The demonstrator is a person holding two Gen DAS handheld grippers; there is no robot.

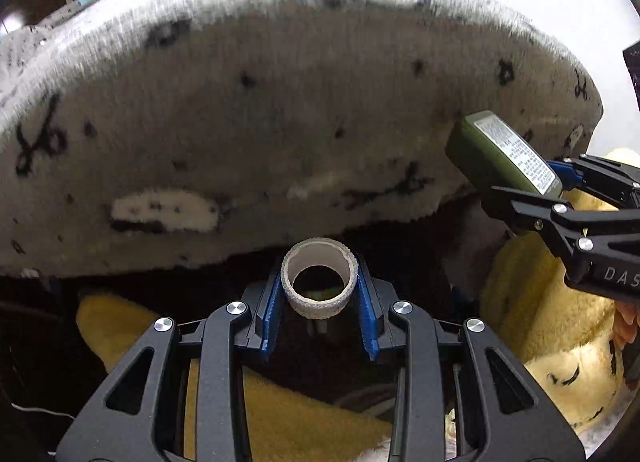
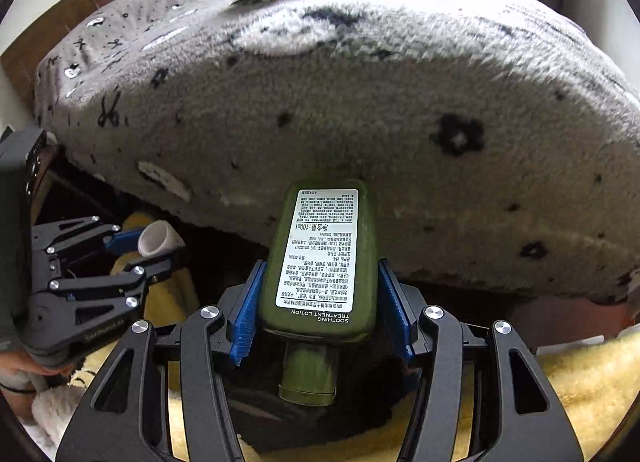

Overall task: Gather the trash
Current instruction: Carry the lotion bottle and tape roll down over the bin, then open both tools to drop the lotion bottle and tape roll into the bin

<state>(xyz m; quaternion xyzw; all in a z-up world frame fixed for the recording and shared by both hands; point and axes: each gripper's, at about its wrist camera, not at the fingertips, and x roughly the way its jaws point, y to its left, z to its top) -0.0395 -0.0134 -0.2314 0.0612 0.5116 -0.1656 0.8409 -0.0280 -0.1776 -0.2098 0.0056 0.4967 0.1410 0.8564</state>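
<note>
Left gripper level, pinching tape roll; right gripper clamps lotion bottle.

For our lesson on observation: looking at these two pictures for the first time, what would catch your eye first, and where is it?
First, the green lotion bottle clamped between the right gripper and its blue fingers, white label facing the camera. Next, the white tape roll held in the left gripper. Behind both looms a bed covered by a fluffy grey spotted blanket.

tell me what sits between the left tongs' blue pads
A white cardboard tape-roll core, pinched between the blue pads of the left tongs; the left wrist view looks through its hollow, the right wrist view shows it side-on.
</note>
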